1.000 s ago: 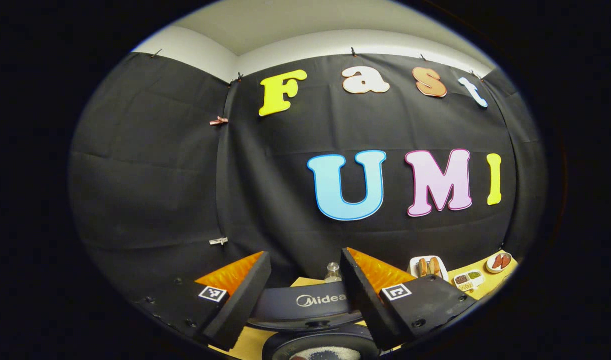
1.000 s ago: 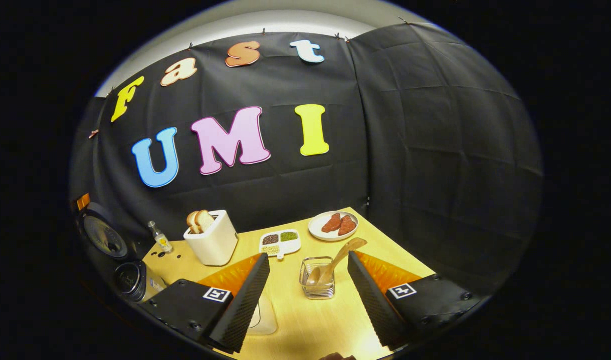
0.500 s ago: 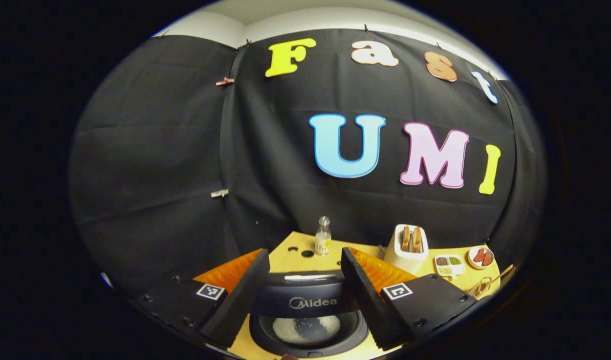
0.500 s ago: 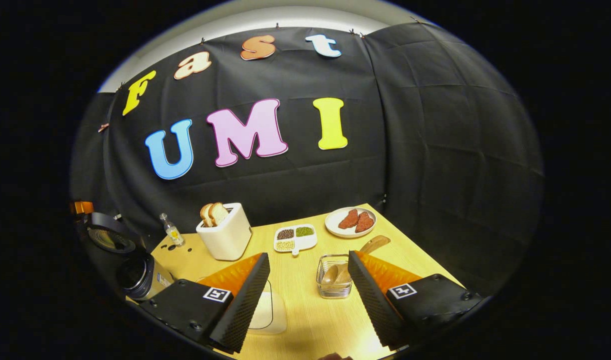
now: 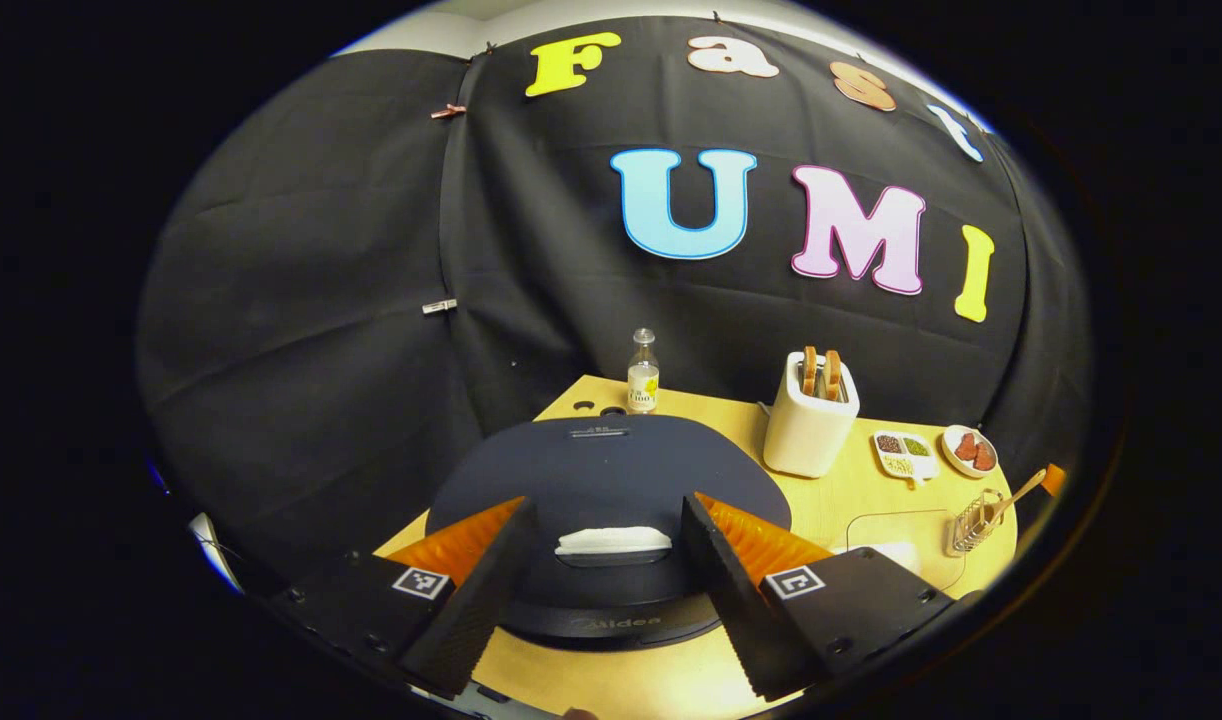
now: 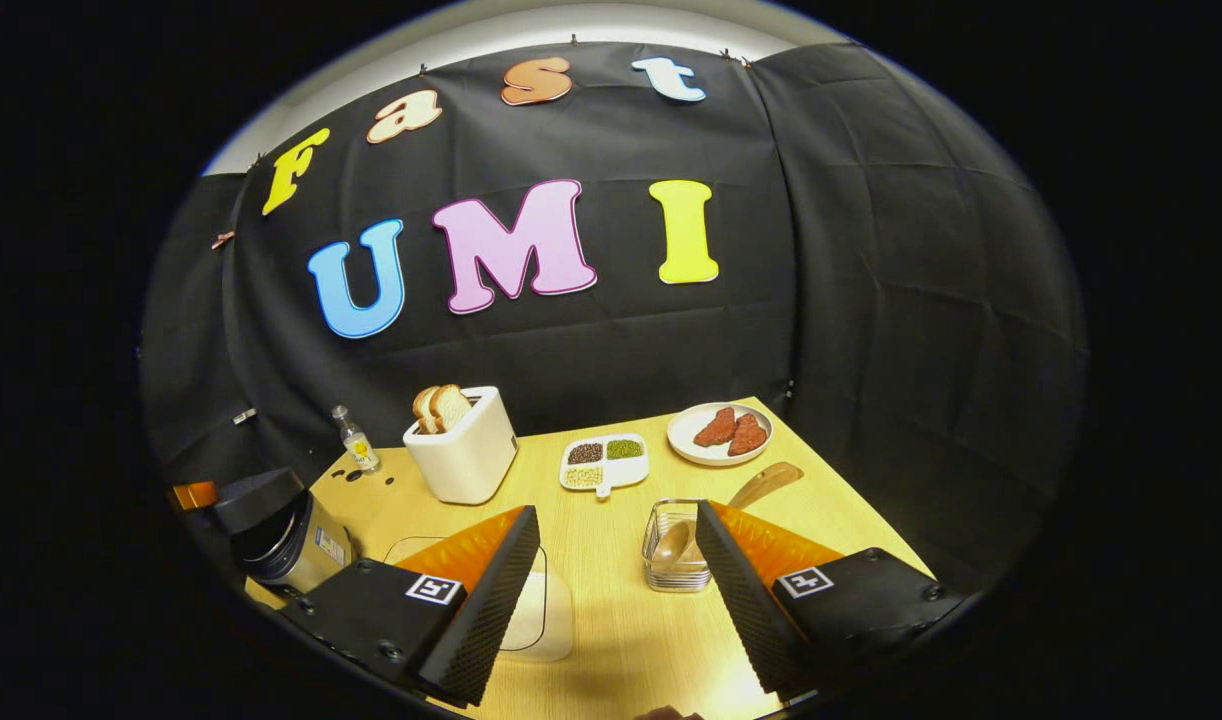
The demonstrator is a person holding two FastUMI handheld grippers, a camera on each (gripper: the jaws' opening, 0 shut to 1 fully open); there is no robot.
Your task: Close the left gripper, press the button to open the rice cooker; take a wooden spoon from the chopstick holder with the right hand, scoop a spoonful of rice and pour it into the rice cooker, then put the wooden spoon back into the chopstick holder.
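Swinging shut since a moment ago, the rice cooker (image 5: 611,490) lid at lower centre hides the rice, while both grippers' fingers stay wide, empty.

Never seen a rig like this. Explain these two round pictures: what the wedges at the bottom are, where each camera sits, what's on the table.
A person holds a two-finger gripper in each hand; each carries a camera looking along its fingers, the wedges you see. Left gripper: open, above the rice cooker, lid down. Right gripper: open, empty, facing the wire holder with the wooden spoon. On the table: toaster with bread, small bottle, divided dish of beans, plate of red pieces.
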